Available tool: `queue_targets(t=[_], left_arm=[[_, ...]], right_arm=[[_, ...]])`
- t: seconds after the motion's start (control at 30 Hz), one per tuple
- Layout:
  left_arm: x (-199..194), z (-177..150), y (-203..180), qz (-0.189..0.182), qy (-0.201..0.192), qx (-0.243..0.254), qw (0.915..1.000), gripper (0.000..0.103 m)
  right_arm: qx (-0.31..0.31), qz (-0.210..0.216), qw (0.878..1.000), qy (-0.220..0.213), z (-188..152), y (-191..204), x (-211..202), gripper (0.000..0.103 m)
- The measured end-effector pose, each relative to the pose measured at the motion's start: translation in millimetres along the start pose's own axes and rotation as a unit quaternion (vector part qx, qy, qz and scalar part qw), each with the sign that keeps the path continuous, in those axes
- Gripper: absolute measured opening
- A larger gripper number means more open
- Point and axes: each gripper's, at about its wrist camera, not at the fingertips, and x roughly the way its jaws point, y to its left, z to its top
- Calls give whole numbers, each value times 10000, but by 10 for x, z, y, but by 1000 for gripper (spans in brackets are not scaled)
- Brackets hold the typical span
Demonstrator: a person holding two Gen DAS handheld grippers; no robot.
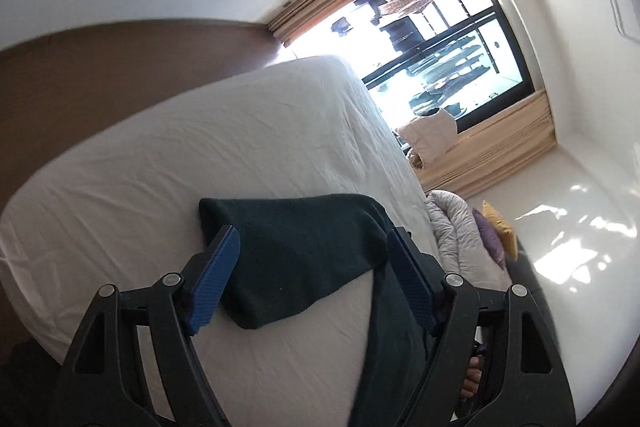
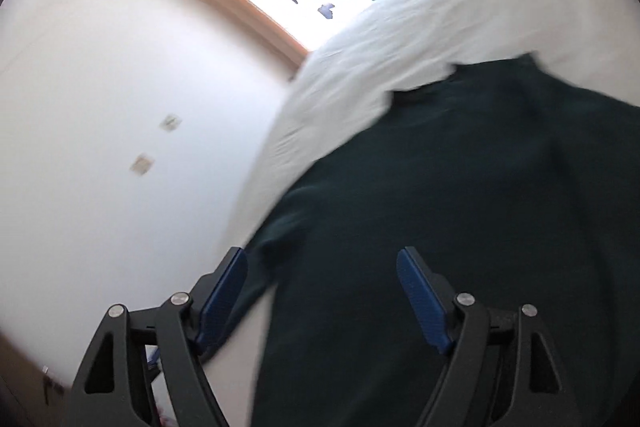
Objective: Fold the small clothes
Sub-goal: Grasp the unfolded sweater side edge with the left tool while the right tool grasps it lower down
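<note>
A dark green garment (image 1: 296, 255) lies on the white bed sheet (image 1: 200, 155), part of it folded over into a flap. My left gripper (image 1: 314, 241) is open, its blue pads (image 1: 212, 283) on either side of the flap, just above it. In the right wrist view the same dark garment (image 2: 460, 207) spreads over the sheet (image 2: 420, 27); this view is blurred. My right gripper (image 2: 322, 267) is open and empty, held over the garment's near edge.
The bed meets a brown headboard wall (image 1: 100, 67) on the left. A window with tan curtains (image 1: 500, 147) lies beyond the bed. A grey quilt (image 1: 460, 235) and purple and yellow cushions (image 1: 496, 231) lie beside the bed on the right.
</note>
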Motion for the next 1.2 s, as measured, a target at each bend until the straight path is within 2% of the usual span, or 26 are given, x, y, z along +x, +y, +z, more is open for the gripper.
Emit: queue_targets(t=[0.03, 0.07, 0.13, 0.23, 0.3, 0.43, 0.47, 0.67, 0.73, 0.8, 0.83, 0.9, 1.0, 1.03, 1.13, 1.2], left_arm=[[59, 36, 102, 82, 146, -174, 9997, 75], [84, 81, 205, 130, 211, -288, 9993, 75], [154, 139, 334, -35, 277, -513, 9983, 75], [342, 220, 576, 25, 434, -948, 9945, 75], [402, 278, 759, -135, 410, -1227, 9915, 75], [463, 316, 813, -241, 403, -1294, 9905, 75], [434, 160, 778, -301, 408, -1321, 9899, 75], [757, 208, 773, -781, 515, -1615, 9824, 74], [793, 207, 785, -878, 559, -1723, 9795, 60], [873, 180, 839, -1038, 707, -1890, 9739, 28], [890, 155, 872, -1033, 770, -1949, 9723, 25], [915, 84, 840, -907, 759, -1803, 9765, 13], [860, 56, 614, -696, 566, -1206, 9886, 10], [820, 63, 461, -640, 478, -836, 9933, 9], [780, 63, 80, -582, 345, -97, 9977, 9], [743, 48, -257, -562, 197, 515, 9969, 8]], right_arm=[[13, 138, 9998, 129, -27, 90, 118, 69], [54, 256, 9993, 254, -62, 171, 251, 68], [43, 359, 9986, 391, -118, 287, 443, 68], [-12, 426, 9973, 595, -234, 445, 672, 68], [47, 454, 9966, 686, -286, 467, 706, 68], [129, 531, 9951, 819, -358, 471, 814, 66], [169, 575, 9945, 864, -367, 455, 784, 64], [248, 756, 9917, 1007, -476, 463, 853, 58], [215, 776, 9911, 1061, -475, 495, 895, 56], [172, 741, 9906, 1140, -465, 524, 928, 55], [132, 701, 9905, 1173, -446, 544, 956, 54], [73, 594, 9907, 1226, -392, 581, 1033, 50], [-47, 457, 9902, 1316, -274, 641, 1196, 46], [-109, 372, 9901, 1346, -213, 661, 1278, 44], [-71, 209, 9905, 1358, -28, 629, 1484, 38], [41, 131, 9918, 1268, 154, 571, 1619, 37]])
